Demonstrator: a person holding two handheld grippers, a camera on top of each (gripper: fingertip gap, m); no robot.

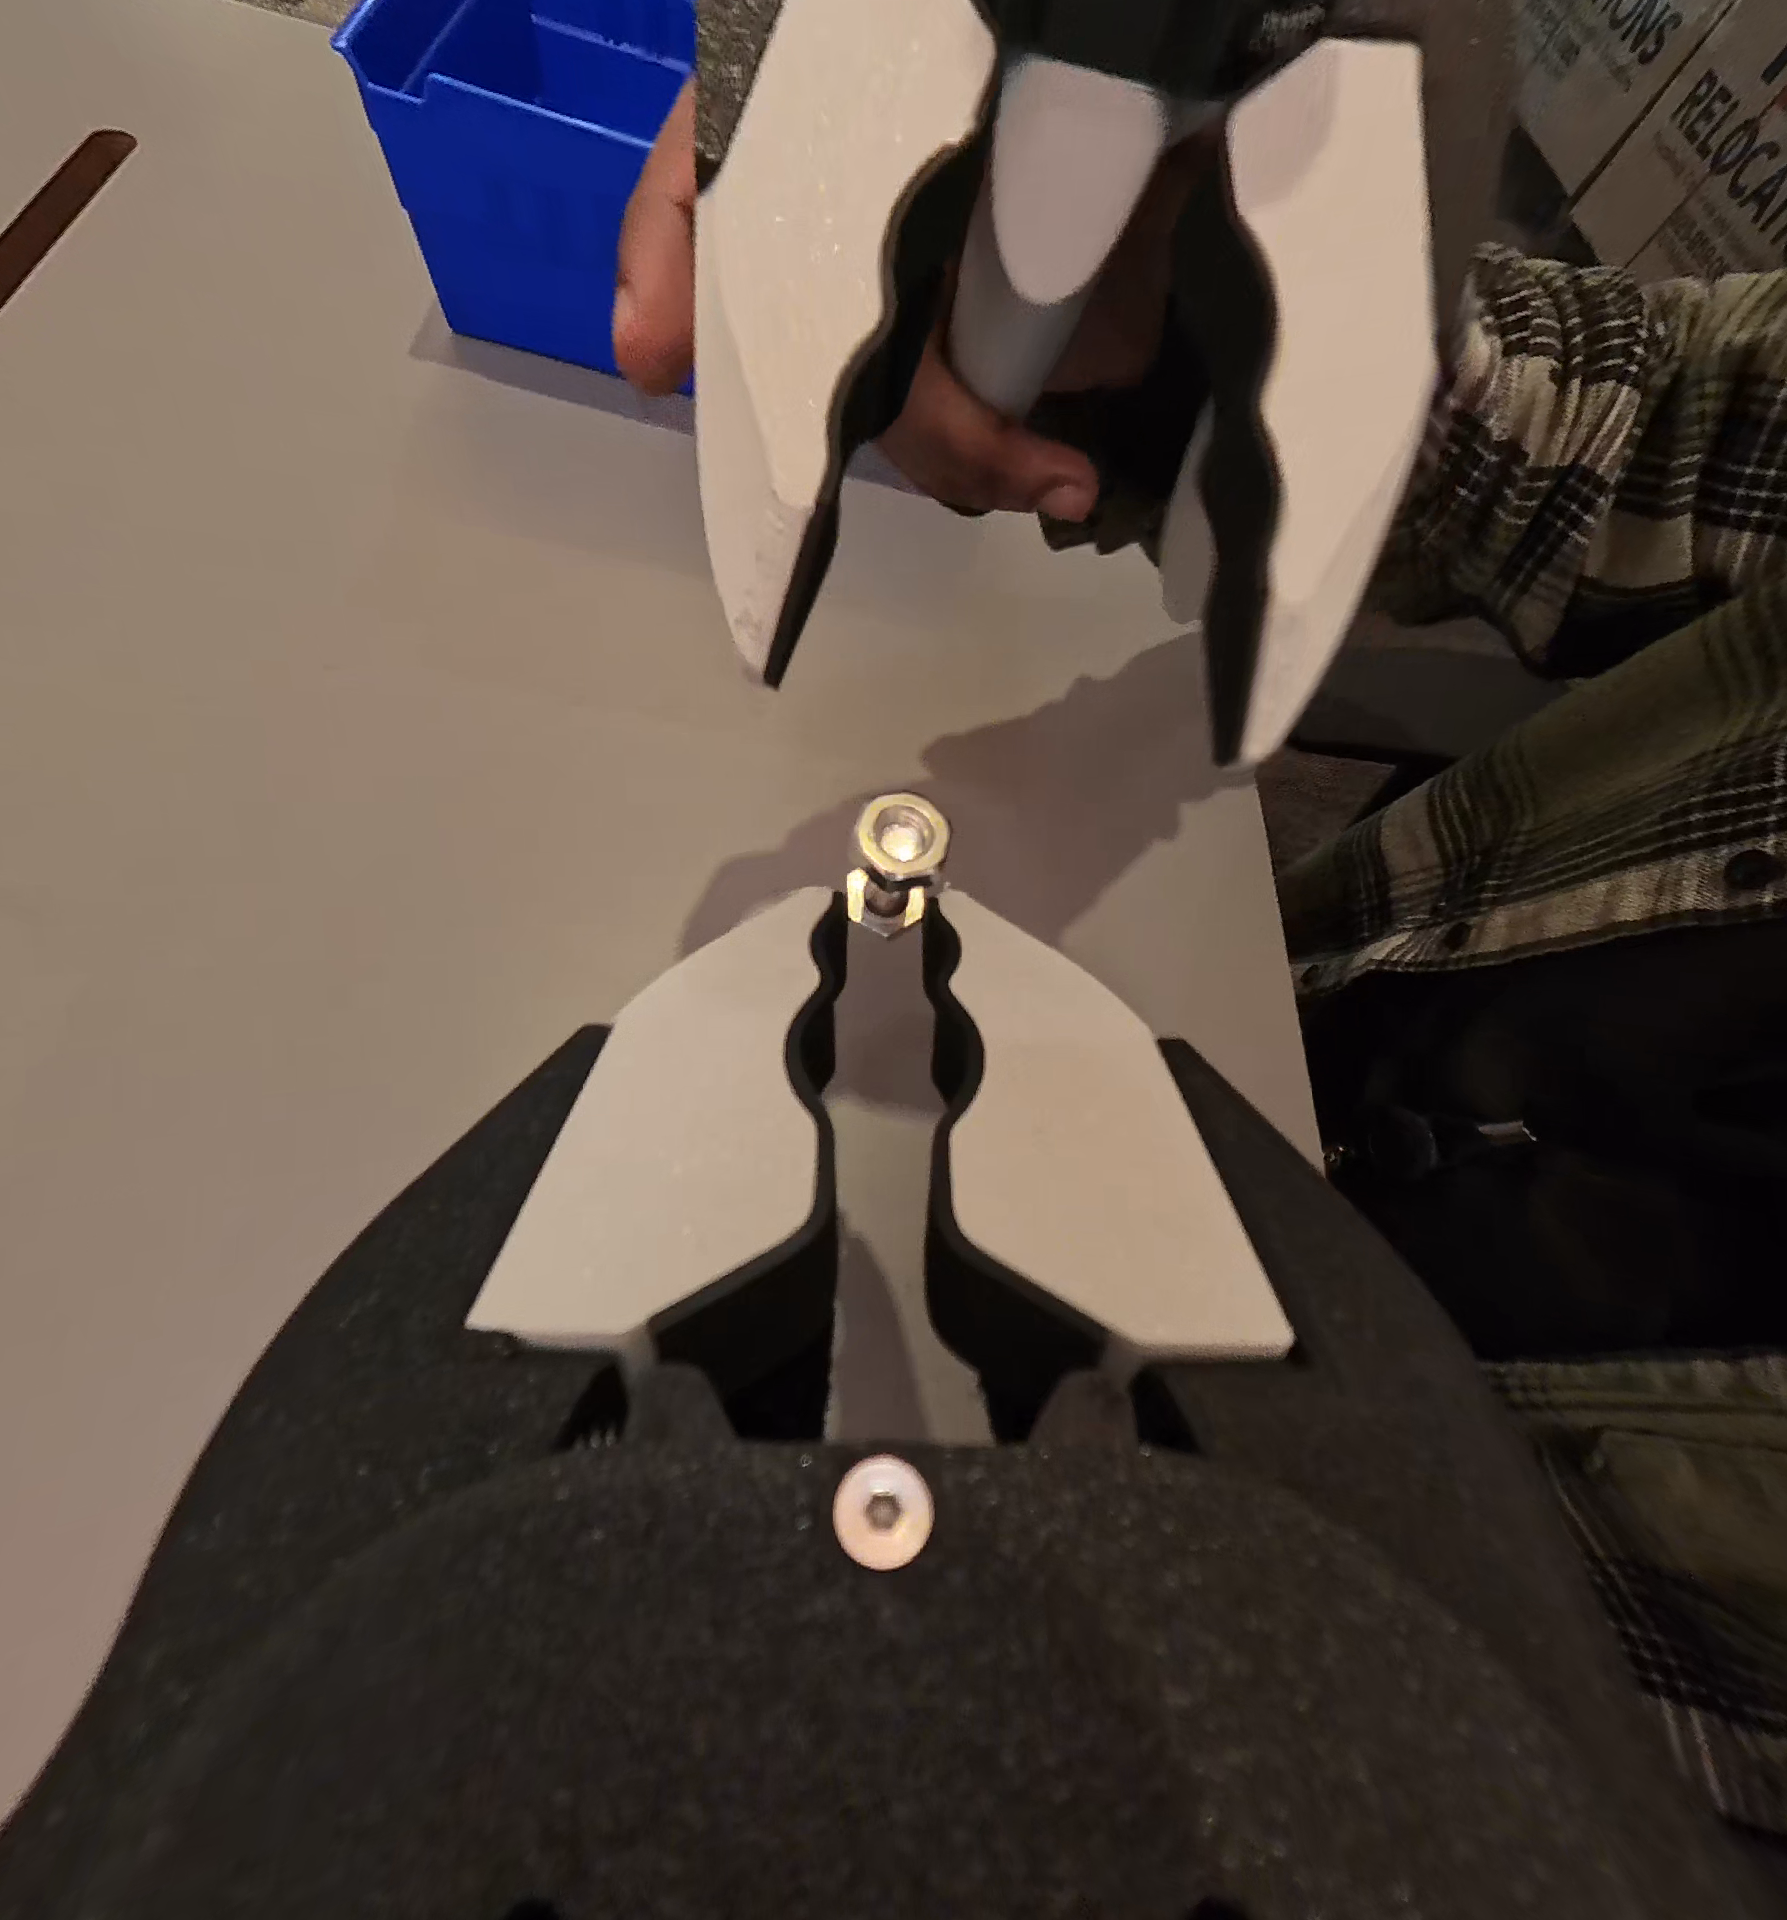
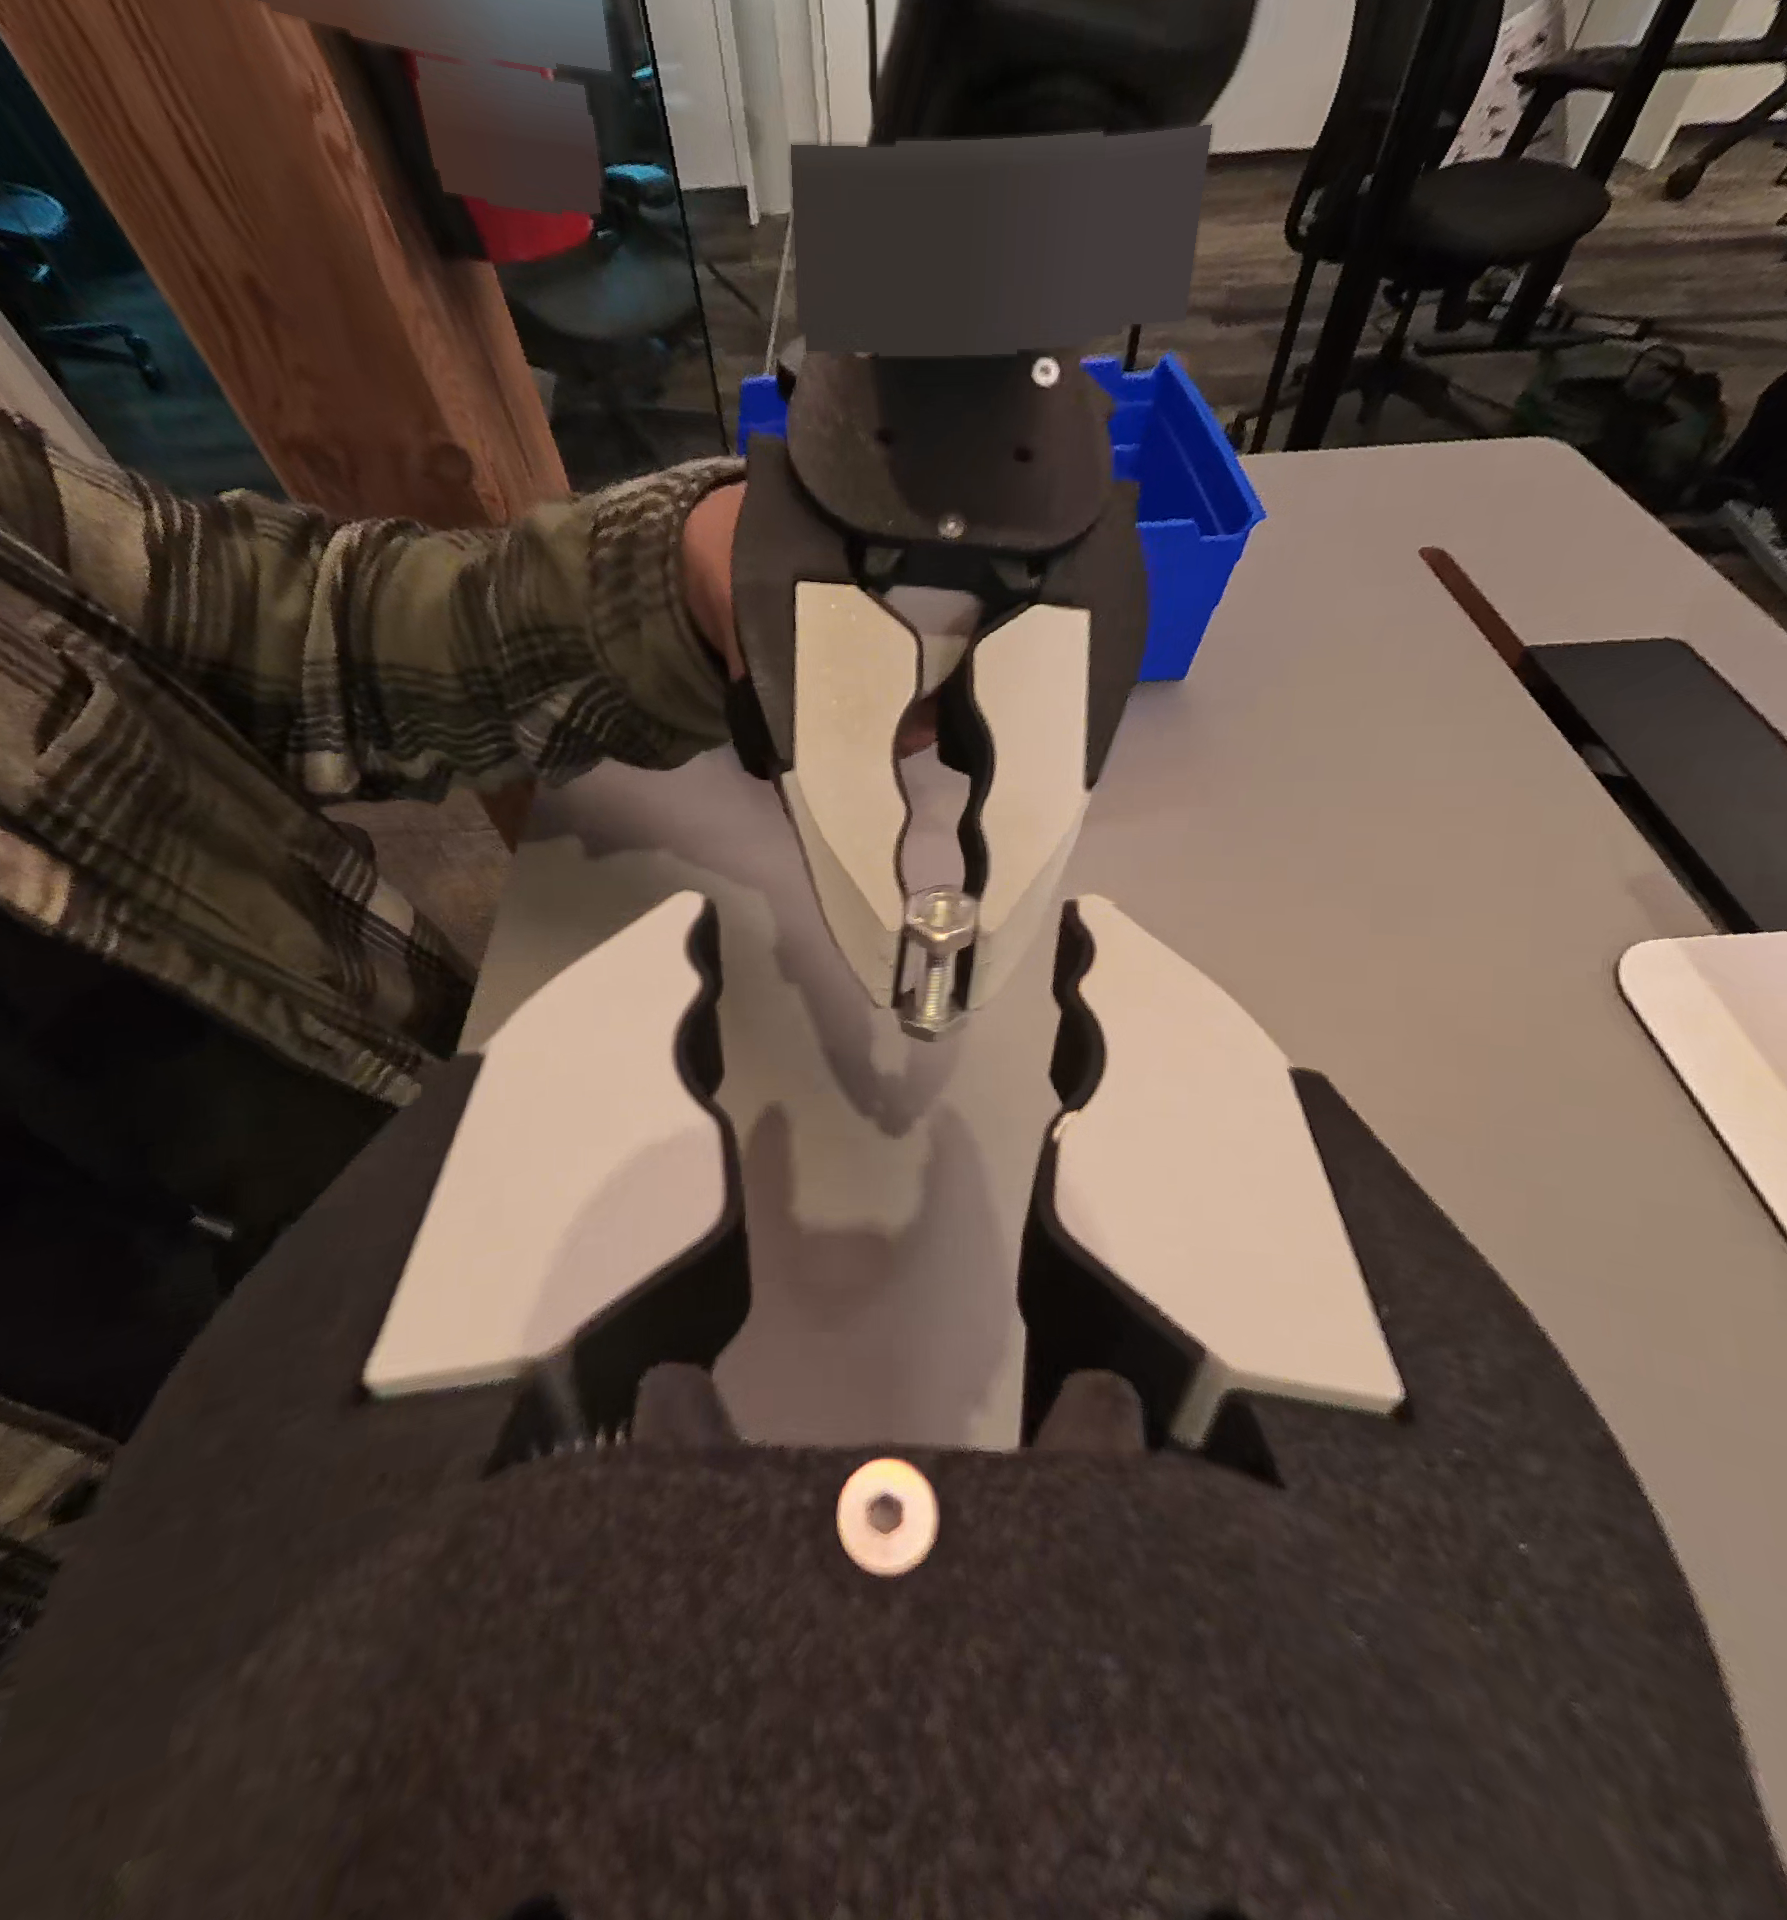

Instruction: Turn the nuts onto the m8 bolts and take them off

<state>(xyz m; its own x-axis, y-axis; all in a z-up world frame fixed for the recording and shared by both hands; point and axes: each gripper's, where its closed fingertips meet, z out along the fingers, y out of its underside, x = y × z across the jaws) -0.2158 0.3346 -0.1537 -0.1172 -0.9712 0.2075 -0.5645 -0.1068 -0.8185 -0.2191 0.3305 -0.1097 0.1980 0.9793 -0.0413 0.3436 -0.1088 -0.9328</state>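
Blue bin (image 1: 515, 177) on grey table (image 1: 193, 675)

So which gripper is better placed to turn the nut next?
Right. The left gripper is clamped on the bolt, holding it upright, while the right gripper is open and bare, facing the nut.

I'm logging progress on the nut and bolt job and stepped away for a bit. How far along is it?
Done: a nut already sits on the bolt, near one end. In hand: the left gripper clamps that bolt by its fingertips above the table, while the right gripper hangs open and empty just short of it. Left: probably gripping the nut again to keep turning it; on or off can't be told.
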